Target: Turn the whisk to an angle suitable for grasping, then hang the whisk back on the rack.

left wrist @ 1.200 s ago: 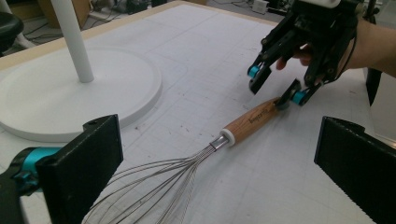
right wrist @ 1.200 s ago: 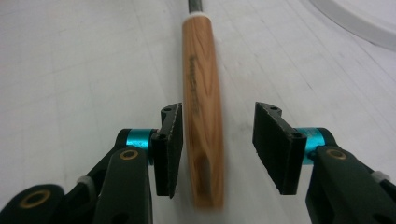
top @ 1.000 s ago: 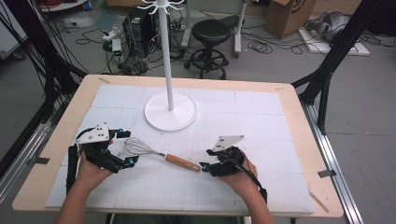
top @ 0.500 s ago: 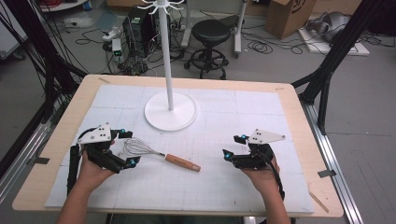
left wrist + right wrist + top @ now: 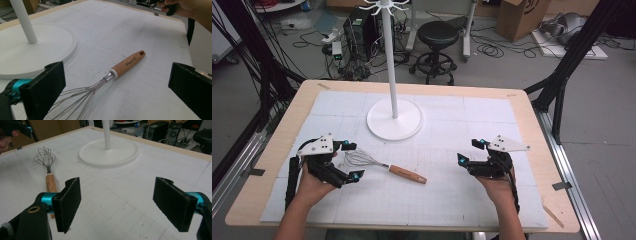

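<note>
Whisk (image 5: pixel 384 166) lies flat on the bench (image 5: pixel 532 107) mat, wire head toward left tongs (image 5: pixel 350 160), wooden handle pointing to the middle. Left tongs wide open w/ the wire loops betw. the jaws, nothing gripped; in left gripper view the loops run off the bottom edge and behind the left jaw. Right tongs (image 5: pixel 469 151) have just been opening, now wide, nothing betw. them, well apart from the handle. Right gripper view: handle end hidden behind the left jaw. White stand base (image 5: pixel 394 119) sits behind the whisk, pole top cut off. Open mat betw. handle and right tongs.
</note>
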A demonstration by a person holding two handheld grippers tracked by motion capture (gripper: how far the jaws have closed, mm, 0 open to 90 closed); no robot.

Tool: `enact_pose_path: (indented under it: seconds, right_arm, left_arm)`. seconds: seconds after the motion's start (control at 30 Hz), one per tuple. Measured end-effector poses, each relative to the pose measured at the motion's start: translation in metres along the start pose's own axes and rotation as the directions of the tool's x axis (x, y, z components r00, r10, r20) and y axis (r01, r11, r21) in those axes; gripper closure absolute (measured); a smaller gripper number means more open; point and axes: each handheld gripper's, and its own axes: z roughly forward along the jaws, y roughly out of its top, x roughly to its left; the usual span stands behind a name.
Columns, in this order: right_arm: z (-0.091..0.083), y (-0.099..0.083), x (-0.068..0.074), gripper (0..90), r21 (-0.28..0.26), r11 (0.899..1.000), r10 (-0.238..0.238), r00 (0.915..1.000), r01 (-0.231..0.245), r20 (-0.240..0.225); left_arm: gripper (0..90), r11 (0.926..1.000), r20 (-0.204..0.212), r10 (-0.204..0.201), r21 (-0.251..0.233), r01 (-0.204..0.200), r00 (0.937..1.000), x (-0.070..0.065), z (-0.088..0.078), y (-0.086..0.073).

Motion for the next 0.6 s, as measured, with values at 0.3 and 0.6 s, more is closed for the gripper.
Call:
enact_pose_path:
  seconds: [0.3,0.6]
  right_arm:
    - [0.0002,0.0008,0.0008,19.1,0.011,1.0,0.005,0.9999,-0.005,0.014]
    - [0.0004,-0.0001,0.0003,18.5,0.022,1.0,0.006,0.9999,-0.006,0.015]
  left_arm:
    - [1.7,1.0,0.0,0.002,0.002,-0.002,1.0,-0.0004,0.0013,0.0003]
    - [1.7,0.9995,0.014,0.016,0.026,-0.016,0.9998,-0.0049,0.0097,0.0044]
